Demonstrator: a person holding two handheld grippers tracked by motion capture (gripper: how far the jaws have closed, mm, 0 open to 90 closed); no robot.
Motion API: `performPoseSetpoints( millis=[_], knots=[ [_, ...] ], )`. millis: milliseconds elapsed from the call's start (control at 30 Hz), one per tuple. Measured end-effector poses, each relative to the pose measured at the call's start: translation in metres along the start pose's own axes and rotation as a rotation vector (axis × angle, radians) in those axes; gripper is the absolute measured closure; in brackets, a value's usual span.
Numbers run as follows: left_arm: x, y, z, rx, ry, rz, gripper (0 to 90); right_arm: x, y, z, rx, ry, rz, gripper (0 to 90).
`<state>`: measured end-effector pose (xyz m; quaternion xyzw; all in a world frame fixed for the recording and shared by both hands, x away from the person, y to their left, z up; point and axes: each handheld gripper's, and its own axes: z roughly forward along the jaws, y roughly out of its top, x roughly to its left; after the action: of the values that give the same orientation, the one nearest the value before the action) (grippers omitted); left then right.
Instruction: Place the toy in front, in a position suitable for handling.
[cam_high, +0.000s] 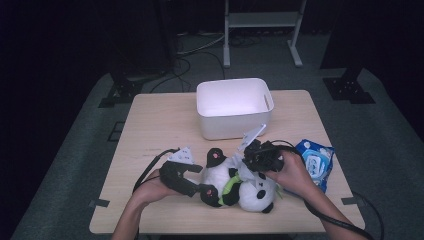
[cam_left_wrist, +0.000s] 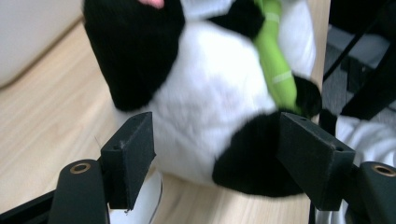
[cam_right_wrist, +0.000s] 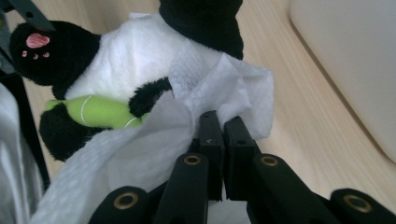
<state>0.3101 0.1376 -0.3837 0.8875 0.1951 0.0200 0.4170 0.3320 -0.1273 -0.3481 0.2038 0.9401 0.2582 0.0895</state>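
A black-and-white panda plush (cam_high: 240, 186) with a green bamboo stick lies on its back at the front of the wooden table (cam_high: 160, 120). My left gripper (cam_high: 201, 181) comes in from the left. Its jaws press on either side of the panda's lower body (cam_left_wrist: 210, 93), one on white fur and the other on a black limb. From the right, my right gripper (cam_high: 252, 167) reaches over the panda's belly (cam_right_wrist: 135, 56). It is shut on a crumpled white wipe (cam_right_wrist: 224, 88), which drapes over the plush.
A white plastic bin (cam_high: 235, 125) stands just behind the panda at the table's middle back. A blue pack of wet wipes (cam_high: 315, 160) lies at the right edge beside my right hand. The table's front edge runs close under the plush.
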Motion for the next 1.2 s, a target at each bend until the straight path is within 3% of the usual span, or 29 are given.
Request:
performPoseSetpoints(
  millis=[167, 267, 500, 567, 700, 1200],
  knots=[
    [-0.007, 0.009, 0.004, -0.042, 0.023, 0.018, 25.7, 0.004, 0.004, 0.002, -0.003, 0.024, -0.013, 87.2],
    [-0.01, 0.013, 0.008, -0.031, 0.055, 0.029, 25.7, 0.011, 0.007, 0.004, 0.009, 0.013, -0.024, 87.2],
    [-0.01, 0.014, 0.006, -0.034, 0.054, 0.015, 24.6, 0.015, 0.006, 0.005, 0.012, 0.044, -0.032, 87.1],
    [-0.009, 0.013, 0.008, -0.026, 0.059, 0.014, 23.9, 0.013, 0.007, 0.005, 0.015, 0.06, -0.035, 86.7],
    [-0.007, 0.006, 0.02, 0.052, 0.043, 0.015, 24.1, 0.004, 0.008, 0.005, 0.007, 0.065, -0.008, 86.6],
    [-0.008, 0.004, 0.022, 0.06, 0.033, 0.004, 24.8, -0.016, -0.012, -0.009, -0.039, -0.003, 0.068, 86.8]
  ],
)
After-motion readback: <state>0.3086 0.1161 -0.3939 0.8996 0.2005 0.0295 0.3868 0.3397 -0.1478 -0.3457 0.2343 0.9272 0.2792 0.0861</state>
